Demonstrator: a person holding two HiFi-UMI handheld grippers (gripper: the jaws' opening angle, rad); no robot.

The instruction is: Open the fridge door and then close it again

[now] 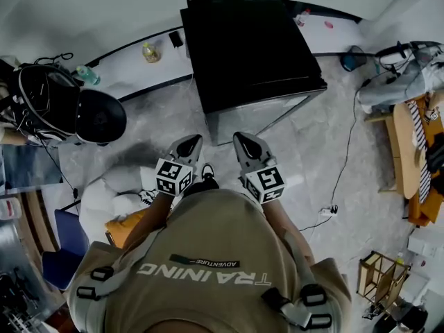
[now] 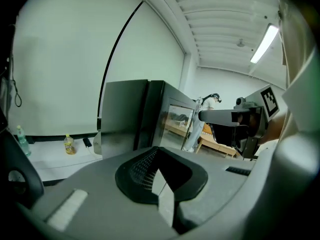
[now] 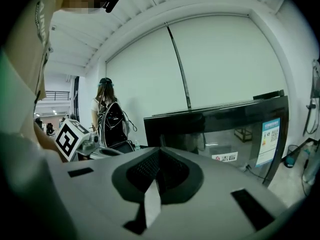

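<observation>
A low black fridge stands on the floor straight ahead, its reflective front door facing me and lying flush with the body. My left gripper and right gripper are held side by side just short of the door, neither touching it. Both are shut with nothing between the jaws. In the left gripper view the fridge stands beyond the shut left gripper, and the right gripper's marker cube shows at the right. The right gripper view has the door close behind the shut right gripper.
A black backpack and helmet lie at the left. Two bottles stand by the wall. A white bag sits near my left foot. A cable with a power strip crosses the floor at the right, beside a wooden table. A person with a backpack stands off to the left.
</observation>
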